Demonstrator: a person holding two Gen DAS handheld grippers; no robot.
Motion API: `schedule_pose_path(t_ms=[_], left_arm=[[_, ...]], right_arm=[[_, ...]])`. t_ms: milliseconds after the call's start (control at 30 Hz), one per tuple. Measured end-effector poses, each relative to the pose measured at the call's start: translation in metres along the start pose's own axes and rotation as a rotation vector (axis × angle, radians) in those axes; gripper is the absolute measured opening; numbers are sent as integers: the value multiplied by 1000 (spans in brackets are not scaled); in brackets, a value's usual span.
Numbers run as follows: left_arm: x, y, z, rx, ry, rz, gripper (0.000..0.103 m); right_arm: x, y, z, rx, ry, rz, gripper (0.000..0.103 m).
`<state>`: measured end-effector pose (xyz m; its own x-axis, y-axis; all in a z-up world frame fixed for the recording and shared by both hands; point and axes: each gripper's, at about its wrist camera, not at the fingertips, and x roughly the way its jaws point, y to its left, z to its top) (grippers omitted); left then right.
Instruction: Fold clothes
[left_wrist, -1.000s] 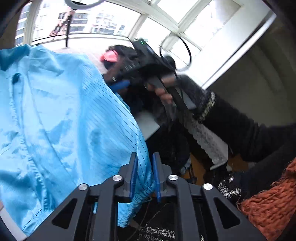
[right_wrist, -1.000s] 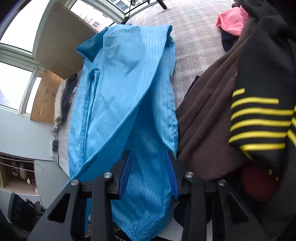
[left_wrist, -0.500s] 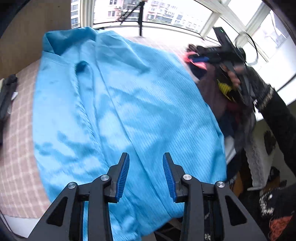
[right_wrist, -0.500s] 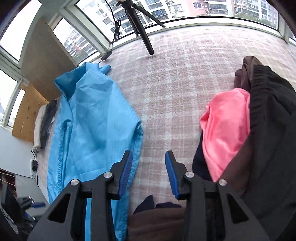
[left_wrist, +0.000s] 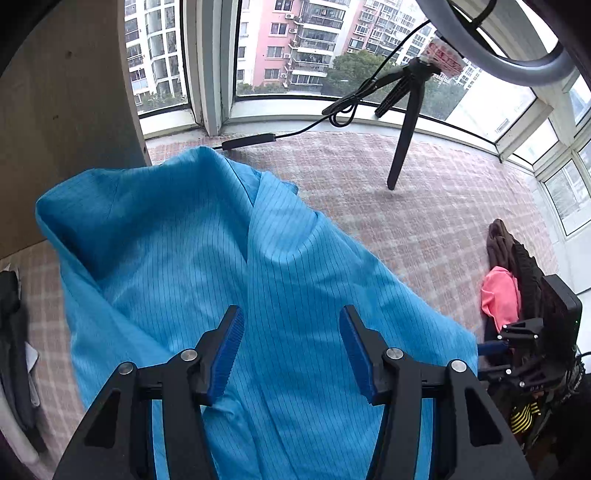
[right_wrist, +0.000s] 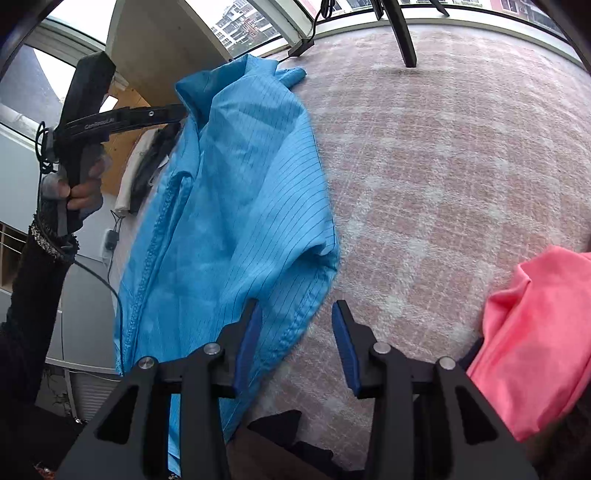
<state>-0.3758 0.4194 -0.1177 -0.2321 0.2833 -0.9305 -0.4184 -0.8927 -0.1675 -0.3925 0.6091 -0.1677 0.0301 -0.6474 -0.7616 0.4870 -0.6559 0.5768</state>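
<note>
One blue garment (left_wrist: 229, 266) lies spread on the checked cover (left_wrist: 424, 206), its long axis running from the collar toward the near edge. Over its middle hangs the left gripper (left_wrist: 291, 350), jaws opening, nothing pinched. At its hem corner sits the right gripper (right_wrist: 295, 343), parted, seemingly empty, nearer that edge.

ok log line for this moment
left gripper: opening, empty, over blue garment | right gripper: open, empty | garment flat, unfolded
</note>
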Motion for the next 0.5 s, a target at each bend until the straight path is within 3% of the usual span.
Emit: schedule_pose_path(t_ms=[200, 300, 367, 467, 500], left_arm=[[37, 3, 24, 23, 66, 32, 51], [47, 4, 23, 37, 77, 9, 35], [53, 6, 21, 36, 88, -10, 17], [56, 4, 17, 51, 71, -26, 3], [54, 3, 16, 57, 61, -41, 3]], right_arm=[[13, -6, 26, -33, 3, -40, 39], [27, -2, 34, -72, 46, -31, 39], [34, 4, 37, -99, 54, -19, 38], [36, 10, 37, -119, 46, -10, 9], [32, 12, 35, -124, 33, -25, 8]])
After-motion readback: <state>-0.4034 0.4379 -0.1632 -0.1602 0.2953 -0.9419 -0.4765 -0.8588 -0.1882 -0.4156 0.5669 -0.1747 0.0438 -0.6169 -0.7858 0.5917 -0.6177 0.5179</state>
